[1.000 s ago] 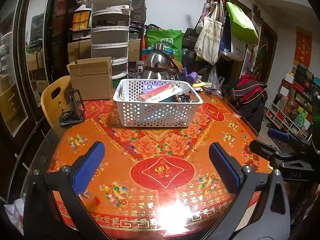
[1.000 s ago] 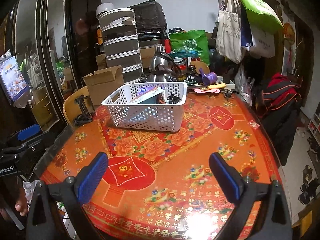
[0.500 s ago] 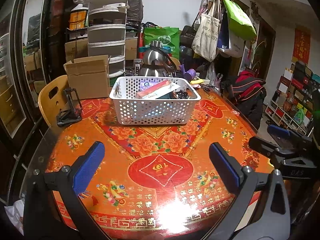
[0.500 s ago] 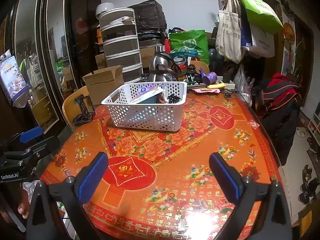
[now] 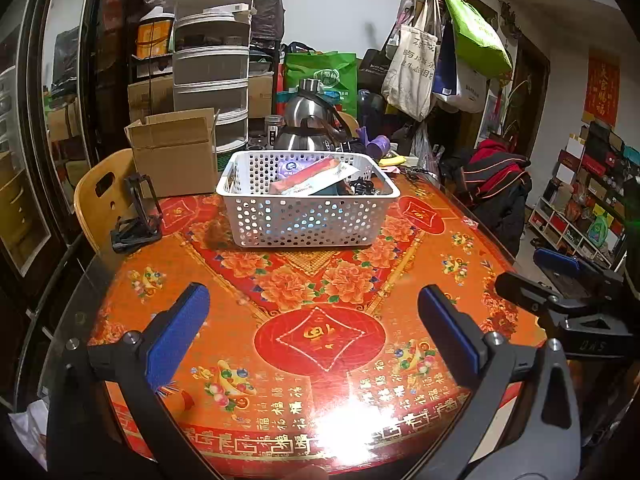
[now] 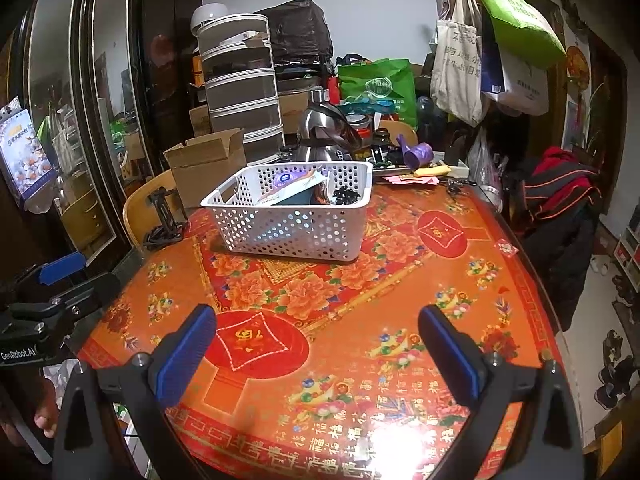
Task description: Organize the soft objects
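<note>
Hovering over the table, both grippers gape empty: left, right. The basket sits beyond, holding packets.

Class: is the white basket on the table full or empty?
Partly filled: the white basket holds packets and a dark item, with its left end bare.

- The surface is orange and red with flowers and gold writing.
- The basket on the surface is white with holes.
- The fingers have blue pads.
</note>
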`<state>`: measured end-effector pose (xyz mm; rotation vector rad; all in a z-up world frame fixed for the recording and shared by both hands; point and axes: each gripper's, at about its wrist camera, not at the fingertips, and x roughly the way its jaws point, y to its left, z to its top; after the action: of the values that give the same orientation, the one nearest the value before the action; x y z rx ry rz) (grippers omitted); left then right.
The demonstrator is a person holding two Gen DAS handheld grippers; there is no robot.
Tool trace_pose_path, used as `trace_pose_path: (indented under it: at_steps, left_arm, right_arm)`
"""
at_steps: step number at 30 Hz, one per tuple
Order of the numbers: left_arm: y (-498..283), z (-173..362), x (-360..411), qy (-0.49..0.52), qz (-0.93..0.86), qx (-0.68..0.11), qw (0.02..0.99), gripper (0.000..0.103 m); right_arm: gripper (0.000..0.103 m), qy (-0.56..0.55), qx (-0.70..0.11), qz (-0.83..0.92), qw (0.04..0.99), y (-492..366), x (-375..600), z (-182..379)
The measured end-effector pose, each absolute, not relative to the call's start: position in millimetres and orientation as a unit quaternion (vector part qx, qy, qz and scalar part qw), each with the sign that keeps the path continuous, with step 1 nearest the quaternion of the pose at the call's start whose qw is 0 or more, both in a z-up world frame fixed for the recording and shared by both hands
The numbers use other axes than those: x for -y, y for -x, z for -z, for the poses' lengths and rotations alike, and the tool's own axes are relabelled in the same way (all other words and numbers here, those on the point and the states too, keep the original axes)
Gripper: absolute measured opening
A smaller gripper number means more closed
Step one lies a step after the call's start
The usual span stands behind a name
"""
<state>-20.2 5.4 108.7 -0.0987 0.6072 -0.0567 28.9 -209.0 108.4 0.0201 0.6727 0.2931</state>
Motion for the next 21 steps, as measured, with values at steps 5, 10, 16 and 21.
trace_pose_path:
  at_steps: [5, 10, 16, 21]
  left_arm:
    - [19.9, -108.0, -4.1, 0.048, 0.032, -0.297, 0.953, 0.103]
    - [21.1, -106.7, -3.4, 0.047, 0.034, -0.298, 0.953, 0.103]
    - [22.7, -105.6, -4.8, 0.049, 0.037, -0.298, 0.953, 0.103]
    - [22.2, -106.0, -4.6, 0.048, 0.037, -0.298, 0.953, 0.103]
  right_arm:
    - [0.101, -0.007, -0.329, -0.143, 0.933, -28.2, 208.2, -108.0]
    - [0.101, -0.007, -0.329, -0.143, 0.933, -27.9, 208.0, -108.0]
    - [0.101, -0.007, -0.329, -0.142, 0.934, -28.0, 208.1, -108.0]
    - [0.101, -0.006, -0.33, -0.143, 0.933, -27.7, 207.7, -107.4]
